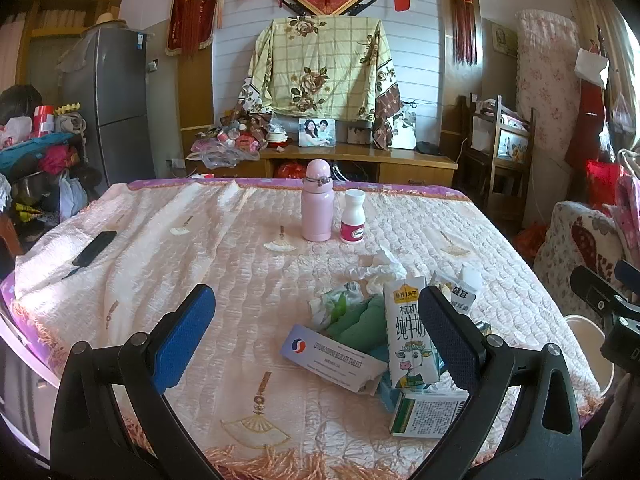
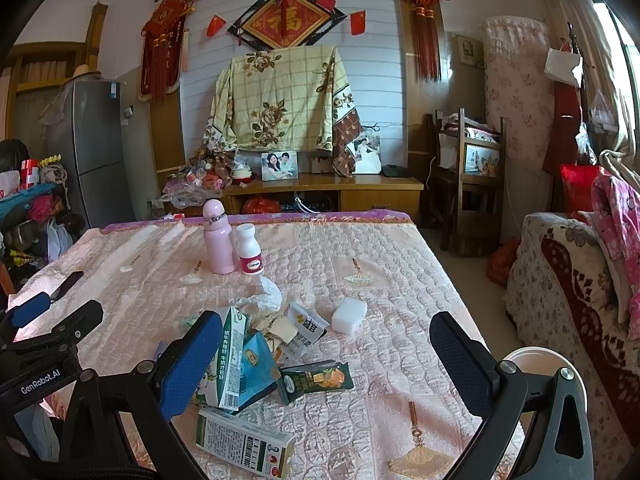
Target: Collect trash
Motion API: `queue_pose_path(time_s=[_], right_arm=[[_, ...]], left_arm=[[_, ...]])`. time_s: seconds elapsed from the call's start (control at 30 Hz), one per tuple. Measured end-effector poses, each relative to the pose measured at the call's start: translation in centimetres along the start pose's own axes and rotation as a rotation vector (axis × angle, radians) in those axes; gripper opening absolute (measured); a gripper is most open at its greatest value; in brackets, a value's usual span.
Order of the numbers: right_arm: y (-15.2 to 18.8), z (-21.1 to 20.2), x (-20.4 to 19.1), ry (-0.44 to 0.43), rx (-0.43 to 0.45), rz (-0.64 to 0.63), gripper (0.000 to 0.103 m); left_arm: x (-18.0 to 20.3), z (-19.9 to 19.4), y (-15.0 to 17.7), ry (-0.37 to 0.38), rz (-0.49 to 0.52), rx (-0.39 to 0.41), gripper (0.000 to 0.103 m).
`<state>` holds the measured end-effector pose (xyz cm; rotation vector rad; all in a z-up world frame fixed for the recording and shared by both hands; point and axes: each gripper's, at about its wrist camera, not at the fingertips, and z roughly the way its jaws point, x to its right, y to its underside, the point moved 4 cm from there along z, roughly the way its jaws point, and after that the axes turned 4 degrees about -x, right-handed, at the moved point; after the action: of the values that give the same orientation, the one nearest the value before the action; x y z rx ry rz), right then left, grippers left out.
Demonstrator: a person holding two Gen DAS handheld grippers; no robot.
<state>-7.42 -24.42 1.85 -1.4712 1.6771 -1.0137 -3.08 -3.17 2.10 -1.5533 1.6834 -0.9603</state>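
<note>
Litter pile lay on the pink quilted bedspread point(image 1: 200, 232) at 5 o'clock: white-and-green milk carton point(image 1: 408, 332), crumpled white tissue point(image 1: 380, 264), flat white tablet box point(image 1: 332, 358). Left gripper point(image 1: 316, 340) and right gripper point(image 2: 326, 368) hovered spread wide, empty. Pink bottle point(image 1: 317, 200) stood at 12 o'clock.

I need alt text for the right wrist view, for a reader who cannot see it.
The open right gripper hovers over a pile of trash on a pink quilted bed cover: a milk carton, a dark snack wrapper and a medicine box. Behind them stand a pink flask and a white bottle.
</note>
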Motion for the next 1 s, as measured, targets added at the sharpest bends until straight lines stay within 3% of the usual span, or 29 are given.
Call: queue_pose_path(time_s=[1.0], right_arm=[[0.5, 1.6, 0.6, -0.001, -0.063, -0.008, 0.103]], left_arm=[[1.1, 1.6, 0.7, 0.018, 0.019, -0.069, 0.101]])
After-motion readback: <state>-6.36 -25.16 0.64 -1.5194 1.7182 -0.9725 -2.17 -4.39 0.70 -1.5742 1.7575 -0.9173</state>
